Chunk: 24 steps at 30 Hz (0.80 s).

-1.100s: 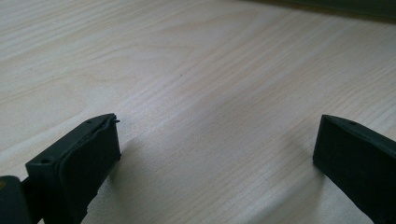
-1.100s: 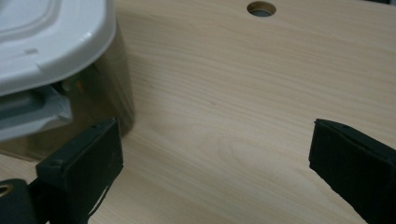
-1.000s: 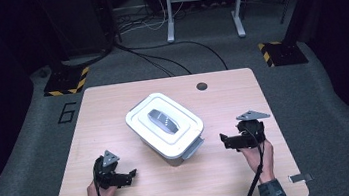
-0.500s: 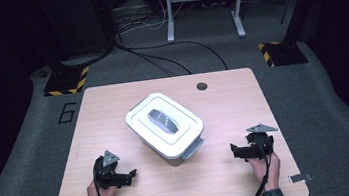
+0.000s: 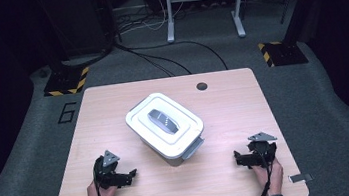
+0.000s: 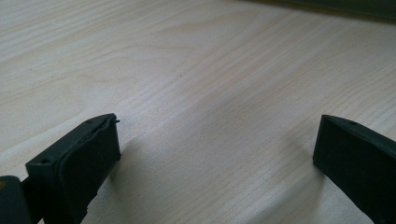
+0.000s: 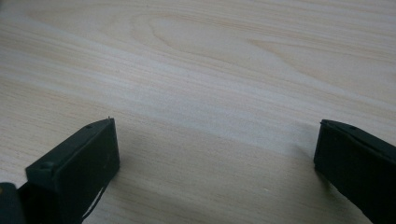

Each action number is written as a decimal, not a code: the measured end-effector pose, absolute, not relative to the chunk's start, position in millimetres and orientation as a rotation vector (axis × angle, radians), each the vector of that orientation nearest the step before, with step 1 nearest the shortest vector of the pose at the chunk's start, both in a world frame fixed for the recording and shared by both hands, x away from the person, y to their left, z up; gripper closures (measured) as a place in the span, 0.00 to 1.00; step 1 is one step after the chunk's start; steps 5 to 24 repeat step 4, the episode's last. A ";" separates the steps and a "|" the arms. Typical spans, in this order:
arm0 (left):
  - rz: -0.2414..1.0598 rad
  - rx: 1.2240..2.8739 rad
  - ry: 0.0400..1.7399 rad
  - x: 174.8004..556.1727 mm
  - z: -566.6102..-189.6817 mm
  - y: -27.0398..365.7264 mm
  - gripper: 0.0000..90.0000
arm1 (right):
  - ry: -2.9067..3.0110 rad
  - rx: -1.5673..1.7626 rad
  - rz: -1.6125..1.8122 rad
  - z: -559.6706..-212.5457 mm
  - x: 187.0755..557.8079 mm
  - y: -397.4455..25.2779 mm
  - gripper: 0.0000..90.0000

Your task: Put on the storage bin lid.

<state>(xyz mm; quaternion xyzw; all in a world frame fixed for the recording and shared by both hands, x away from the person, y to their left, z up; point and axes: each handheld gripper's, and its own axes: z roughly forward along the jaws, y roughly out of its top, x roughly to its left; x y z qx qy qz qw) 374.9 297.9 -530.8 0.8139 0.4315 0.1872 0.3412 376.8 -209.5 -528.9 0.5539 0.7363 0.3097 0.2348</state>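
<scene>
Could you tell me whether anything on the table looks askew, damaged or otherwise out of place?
Little stands out. The white lidded box sits turned at an angle to the table edges, with its grey latch sticking out at the near corner. The lid looks seated flat. Both grippers, left and right, rest open on bare wood.

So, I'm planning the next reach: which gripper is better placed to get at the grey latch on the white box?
Probably the right gripper. The grey latch sticks out of the white box on its near right corner, facing that side. The left gripper sits past the other corner. Both are open.
</scene>
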 end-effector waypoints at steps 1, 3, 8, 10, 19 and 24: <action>0.487 2.115 1.123 374.9 -530.8 297.8 0.00 | 2.021 1.520 0.850 -528.9 376.8 -209.6 0.00; 0.487 2.116 1.123 374.9 -530.8 297.9 0.00 | 2.020 1.520 0.850 -529.0 376.7 -209.5 0.00; 0.487 2.117 1.122 374.9 -530.7 297.9 0.00 | 2.020 1.520 0.850 -529.0 376.7 -209.5 0.00; 0.487 2.117 1.122 374.9 -530.7 297.9 0.00 | 2.020 1.520 0.850 -529.0 376.7 -209.5 0.00; 0.487 2.117 1.122 374.9 -530.7 297.9 0.00 | 2.020 1.520 0.850 -529.0 376.7 -209.5 0.00; 0.487 2.117 1.122 374.9 -530.7 297.9 0.00 | 2.020 1.520 0.850 -529.0 376.7 -209.5 0.00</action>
